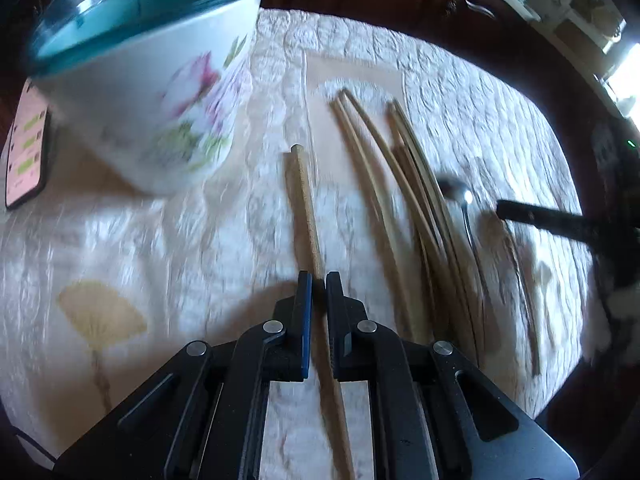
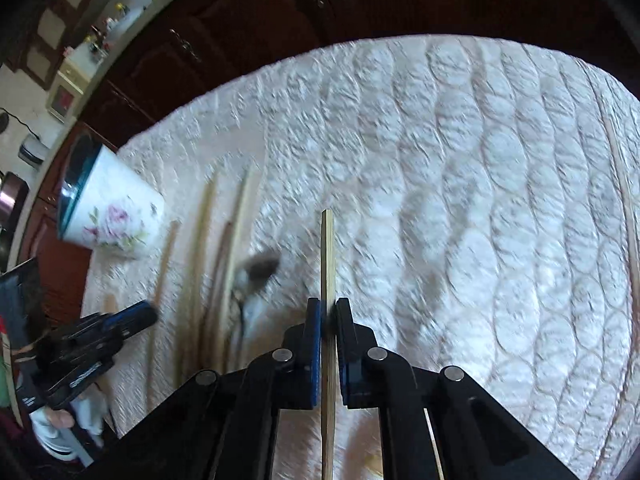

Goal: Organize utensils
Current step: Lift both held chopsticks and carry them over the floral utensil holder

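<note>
My left gripper [image 1: 319, 280] is shut on a brown wooden chopstick [image 1: 302, 204] that points away over the table. My right gripper [image 2: 329, 306] is shut on a pale bamboo chopstick [image 2: 327, 248], held above the cloth. Several more chopsticks [image 1: 384, 168] lie side by side on the white quilted tablecloth [image 2: 460, 160], with a metal spoon [image 1: 460, 198] to their right. A white floral cup with a teal rim [image 1: 140, 92] stands at the far left; it also shows in the right wrist view [image 2: 112, 216]. The left gripper shows in the right wrist view [image 2: 136, 316].
A phone [image 1: 28, 148] lies left of the cup. Dark wooden cabinets [image 2: 280, 20] run behind the table. One loose chopstick [image 2: 624, 196] lies at the far right of the cloth. The right gripper's black finger [image 1: 560, 220] shows at the right edge.
</note>
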A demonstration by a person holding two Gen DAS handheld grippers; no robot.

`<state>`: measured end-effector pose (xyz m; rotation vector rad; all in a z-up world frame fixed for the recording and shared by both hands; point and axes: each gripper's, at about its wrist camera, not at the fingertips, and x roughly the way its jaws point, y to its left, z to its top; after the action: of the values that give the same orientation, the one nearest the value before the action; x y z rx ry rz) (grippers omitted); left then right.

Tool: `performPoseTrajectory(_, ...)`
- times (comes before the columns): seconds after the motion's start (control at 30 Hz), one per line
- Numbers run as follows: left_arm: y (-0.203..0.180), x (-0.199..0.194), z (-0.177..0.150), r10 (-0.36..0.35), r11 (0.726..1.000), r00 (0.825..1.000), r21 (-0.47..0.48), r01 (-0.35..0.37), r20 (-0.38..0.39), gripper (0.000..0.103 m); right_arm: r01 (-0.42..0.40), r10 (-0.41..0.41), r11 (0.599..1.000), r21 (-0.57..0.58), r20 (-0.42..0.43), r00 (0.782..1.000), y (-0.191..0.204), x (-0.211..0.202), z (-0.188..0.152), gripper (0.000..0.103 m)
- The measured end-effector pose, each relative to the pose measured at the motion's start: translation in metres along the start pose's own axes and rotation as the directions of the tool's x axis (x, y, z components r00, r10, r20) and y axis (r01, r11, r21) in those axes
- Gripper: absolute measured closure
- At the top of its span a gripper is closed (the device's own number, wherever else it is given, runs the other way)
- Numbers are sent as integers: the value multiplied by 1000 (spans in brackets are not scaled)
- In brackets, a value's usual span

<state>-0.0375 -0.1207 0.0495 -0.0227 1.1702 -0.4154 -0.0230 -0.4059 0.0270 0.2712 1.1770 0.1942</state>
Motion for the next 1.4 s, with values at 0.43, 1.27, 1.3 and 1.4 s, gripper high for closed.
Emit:
performPoseTrajectory(0.43,-1,24,38,135,991,990,-18,-134,42,76,60,-60,996,-73,-5,998,17,34,33,88)
performPoseTrajectory(1.27,42,-200,22,-76,997,924,2,82,376,97,-137,216,948,-286,265,940,130,-120,35,98)
performPoseTrajectory(1.3,45,-209,21,-68,997,920,3,73,386,97,-140,229,941,-310,273,935,140,-127,36,98)
performPoseTrajectory(1.4,55,-236,24,-56,998,906,-2,63,420,97,-154,266,925,-348,303,915,157,-147,39,98)
